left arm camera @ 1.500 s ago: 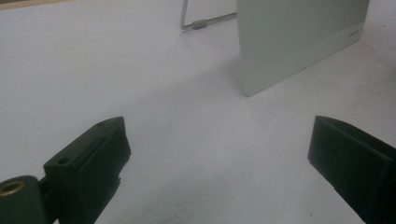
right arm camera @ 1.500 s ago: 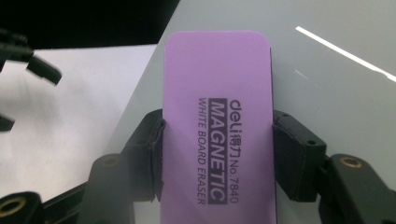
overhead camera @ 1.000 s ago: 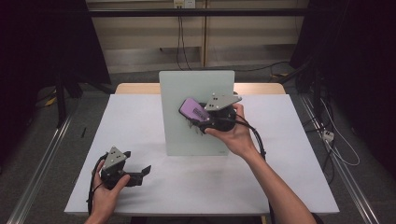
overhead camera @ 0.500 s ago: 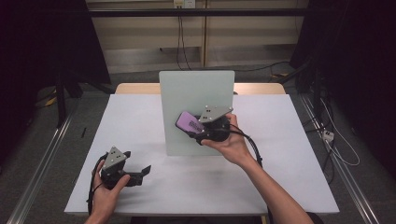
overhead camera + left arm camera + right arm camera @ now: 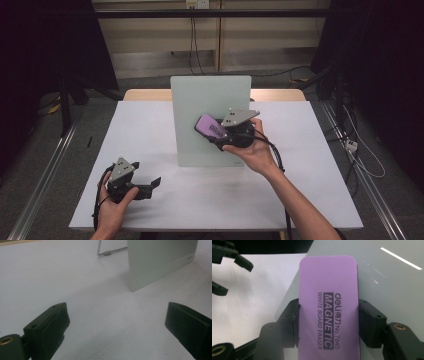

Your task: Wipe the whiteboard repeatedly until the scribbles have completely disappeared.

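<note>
Whiteboard wiping, mid-stroke. High view: a small whiteboard stands propped near upright at the middle of the white table, its face toward the person. The right gripper holds a purple magnetic eraser against the lower right of the board face, at about 4 o'clock from the board's centre. Right gripper view: the jaws are closed on the two long edges of the eraser, whose printed back faces the camera; its far end lies over the glossy board, and whether the felt side touches the surface fully cannot be told. No marks show on the board face in any view.

The left gripper rests low on the table at about 7 o'clock from the board, well apart from it. Left gripper view: its jaws stand wide and hold nothing; the board's lower corner and a wire stand leg lie beyond at 12 to 1 o'clock.

Judged step: passing the eraser across the board. The next move likely calls for steady pressure square to the face while sliding the eraser toward uncovered areas, at 9 to 12 o'clock. Pushing too hard could tip the propped board backward; the idle left gripper could brace its edge.
</note>
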Demonstrator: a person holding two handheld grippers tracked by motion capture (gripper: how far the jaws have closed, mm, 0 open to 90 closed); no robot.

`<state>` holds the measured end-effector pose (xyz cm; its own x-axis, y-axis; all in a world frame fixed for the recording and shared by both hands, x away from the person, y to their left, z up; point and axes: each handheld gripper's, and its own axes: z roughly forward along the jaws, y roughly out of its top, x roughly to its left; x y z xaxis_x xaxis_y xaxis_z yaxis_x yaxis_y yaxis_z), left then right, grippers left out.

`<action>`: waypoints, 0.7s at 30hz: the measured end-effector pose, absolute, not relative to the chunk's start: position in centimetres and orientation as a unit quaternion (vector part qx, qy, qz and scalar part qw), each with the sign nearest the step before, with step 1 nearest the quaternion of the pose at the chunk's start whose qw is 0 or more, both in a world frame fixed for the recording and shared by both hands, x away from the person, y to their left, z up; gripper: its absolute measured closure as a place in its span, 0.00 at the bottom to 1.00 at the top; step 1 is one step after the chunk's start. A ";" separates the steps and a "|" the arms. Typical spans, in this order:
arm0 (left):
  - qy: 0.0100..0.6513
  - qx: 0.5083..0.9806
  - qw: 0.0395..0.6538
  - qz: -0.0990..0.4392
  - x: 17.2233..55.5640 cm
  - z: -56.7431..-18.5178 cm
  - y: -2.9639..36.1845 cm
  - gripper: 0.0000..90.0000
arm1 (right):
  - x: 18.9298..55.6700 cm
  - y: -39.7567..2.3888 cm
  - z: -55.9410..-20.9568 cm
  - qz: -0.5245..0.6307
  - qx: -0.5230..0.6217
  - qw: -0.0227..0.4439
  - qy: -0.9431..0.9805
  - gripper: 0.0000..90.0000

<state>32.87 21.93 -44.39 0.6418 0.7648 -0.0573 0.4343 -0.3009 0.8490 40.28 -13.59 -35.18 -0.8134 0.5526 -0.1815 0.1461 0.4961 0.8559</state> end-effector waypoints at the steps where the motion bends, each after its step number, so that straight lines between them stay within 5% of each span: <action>1: 0.381 0.786 0.451 0.184 32.9 -44.4 21.9 0.06 | 40.3 -13.9 -34.9 0.461 0.212 0.227 0.831 0.47; 21: 0.381 0.787 0.449 0.183 32.9 -44.4 21.8 0.06 | 38.9 -14.4 -38.3 0.447 0.217 0.211 0.842 0.47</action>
<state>32.86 21.78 -44.43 0.6427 0.7642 -0.0542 0.4363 -0.3069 0.8458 38.92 -14.38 -38.30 -0.8164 0.5543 -0.1618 0.1761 0.5059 0.8444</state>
